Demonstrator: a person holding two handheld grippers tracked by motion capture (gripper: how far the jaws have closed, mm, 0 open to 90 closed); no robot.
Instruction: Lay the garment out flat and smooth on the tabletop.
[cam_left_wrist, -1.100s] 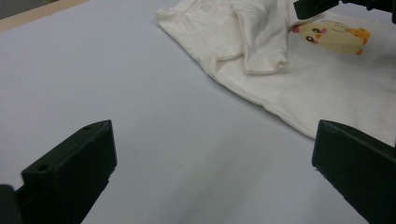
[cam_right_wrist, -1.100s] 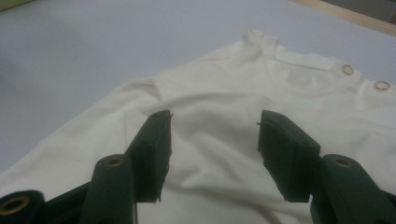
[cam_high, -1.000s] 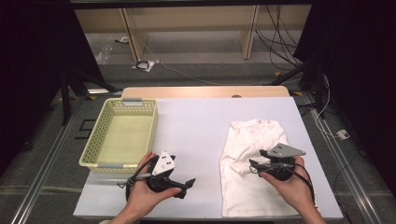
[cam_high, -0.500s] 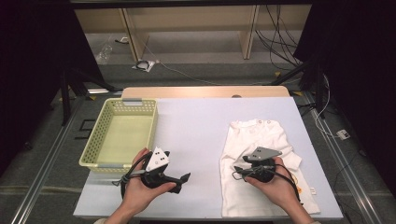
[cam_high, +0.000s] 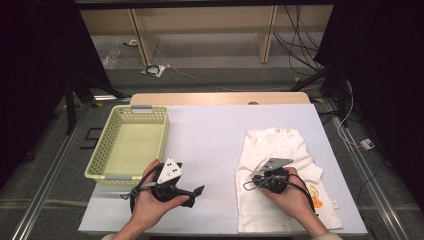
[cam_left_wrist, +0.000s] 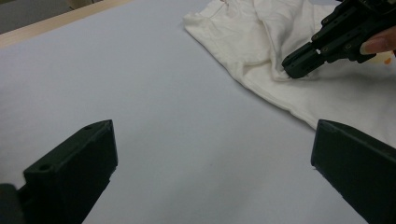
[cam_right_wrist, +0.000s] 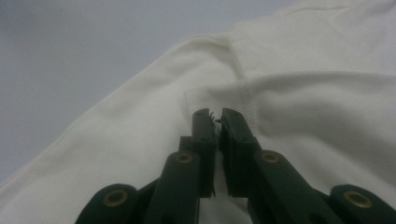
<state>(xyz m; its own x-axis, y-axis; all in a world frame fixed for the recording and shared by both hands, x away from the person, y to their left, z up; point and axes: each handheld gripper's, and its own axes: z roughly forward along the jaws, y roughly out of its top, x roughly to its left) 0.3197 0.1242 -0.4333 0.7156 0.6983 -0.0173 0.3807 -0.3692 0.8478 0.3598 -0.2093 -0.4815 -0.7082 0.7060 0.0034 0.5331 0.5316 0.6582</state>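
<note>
A white shirt (cam_high: 280, 150) lies flat on the right half of the table, with a small orange print near its lower right. My right gripper (cam_high: 248, 183) rests low on the shirt's left part. Its jaws have just been closing and now pinch a fold of fabric (cam_right_wrist: 224, 100) at a seam; the right gripper (cam_right_wrist: 215, 114) is shut on the shirt. The left gripper view shows the same pinch, with the right gripper (cam_left_wrist: 292, 70) at the shirt's (cam_left_wrist: 243, 42) edge. My left gripper (cam_high: 194, 192) hovers over bare table left of the shirt, open with nothing between its jaws (cam_left_wrist: 212, 140).
A pale green perforated basket (cam_high: 100, 160) stands at the table's left side, just behind my left hand. The white table top (cam_high: 210, 130) stretches between basket and shirt. Cables and wooden furniture legs lie on the floor beyond the far edge.
My right gripper moved left and down onto the shirt and its jaws closed on a fold of fabric. The left gripper stayed where it was.
</note>
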